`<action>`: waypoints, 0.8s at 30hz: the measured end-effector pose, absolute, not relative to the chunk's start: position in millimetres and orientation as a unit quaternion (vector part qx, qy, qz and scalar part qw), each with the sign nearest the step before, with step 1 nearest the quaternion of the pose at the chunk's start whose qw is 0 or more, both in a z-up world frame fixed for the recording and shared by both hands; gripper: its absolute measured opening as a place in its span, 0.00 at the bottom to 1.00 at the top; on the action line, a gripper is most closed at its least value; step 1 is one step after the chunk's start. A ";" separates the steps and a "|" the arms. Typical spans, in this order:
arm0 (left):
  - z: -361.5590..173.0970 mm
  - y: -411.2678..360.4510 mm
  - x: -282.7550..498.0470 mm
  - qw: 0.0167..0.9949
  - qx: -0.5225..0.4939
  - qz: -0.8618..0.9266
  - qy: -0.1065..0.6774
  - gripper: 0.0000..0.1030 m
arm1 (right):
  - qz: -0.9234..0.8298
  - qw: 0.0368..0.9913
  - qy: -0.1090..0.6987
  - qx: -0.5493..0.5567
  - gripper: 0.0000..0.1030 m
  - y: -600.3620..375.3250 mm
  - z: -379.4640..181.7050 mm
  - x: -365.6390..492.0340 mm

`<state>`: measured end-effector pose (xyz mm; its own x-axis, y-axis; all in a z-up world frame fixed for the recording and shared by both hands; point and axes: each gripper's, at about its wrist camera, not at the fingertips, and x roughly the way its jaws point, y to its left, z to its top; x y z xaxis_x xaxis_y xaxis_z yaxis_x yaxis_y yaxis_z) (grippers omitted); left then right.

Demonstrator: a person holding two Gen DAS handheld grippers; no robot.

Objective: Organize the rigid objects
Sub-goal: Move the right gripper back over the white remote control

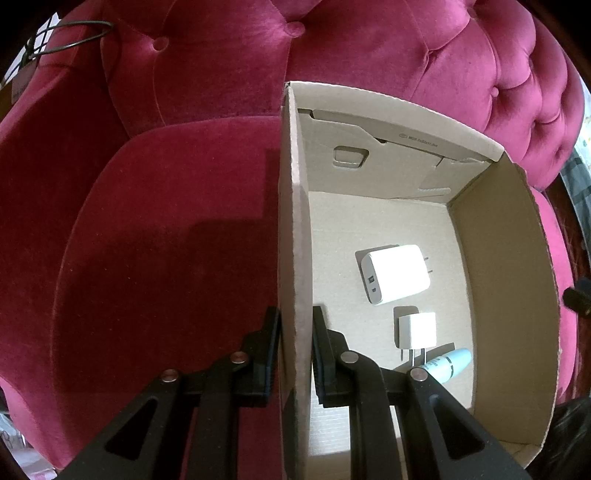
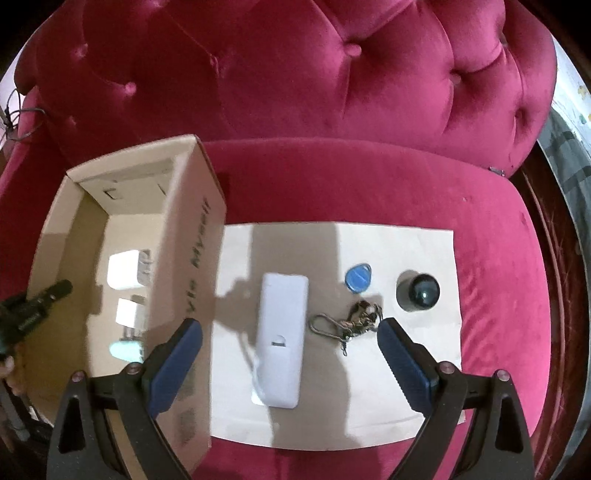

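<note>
My left gripper (image 1: pixel 294 321) is shut on the left wall of an open cardboard box (image 1: pixel 293 206), one finger outside and one inside. In the box lie a large white charger (image 1: pixel 397 273), a small white plug adapter (image 1: pixel 417 330) and a pale blue tube (image 1: pixel 447 363). My right gripper (image 2: pixel 290 326) stands wide open above a flat sheet of cardboard (image 2: pixel 413 251), with nothing pressed between its pads. Under it lies a long white power bank (image 2: pixel 282 339), beside a key bunch with a carabiner (image 2: pixel 351 319), a blue key fob (image 2: pixel 358 277) and a black round object (image 2: pixel 419 291).
Everything rests on the seat of a red tufted velvet armchair (image 2: pixel 332 177). The box (image 2: pixel 192 236) stands left of the cardboard sheet, its right wall close to my right gripper's left finger (image 2: pixel 177 354). The left gripper's tip (image 2: pixel 55 290) shows at the box's left wall. A black wire (image 1: pixel 74 33) lies at the far left.
</note>
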<state>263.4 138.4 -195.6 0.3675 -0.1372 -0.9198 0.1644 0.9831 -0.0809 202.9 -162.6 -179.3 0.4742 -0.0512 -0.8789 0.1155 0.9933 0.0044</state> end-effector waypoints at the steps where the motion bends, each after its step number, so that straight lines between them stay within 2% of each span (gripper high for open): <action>1: -195.6 138.4 263.3 0.827 0.012 -0.091 0.555 0.17 | -0.051 0.857 0.513 0.030 0.95 -163.8 -184.7 202.3; 19: -196.0 137.0 262.8 0.827 0.014 -0.091 0.554 0.17 | -0.046 0.831 0.553 0.052 0.93 -168.5 -246.9 213.4; 24: -196.4 137.3 262.8 0.827 0.014 -0.091 0.555 0.17 | -0.042 0.825 0.562 0.051 0.85 -165.4 -258.4 218.4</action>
<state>262.8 137.3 -196.4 0.3684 -0.1342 -0.9199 0.1655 0.9832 -0.0772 218.4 -165.4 -258.4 0.3652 -0.0129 -0.9308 0.1267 0.9913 0.0360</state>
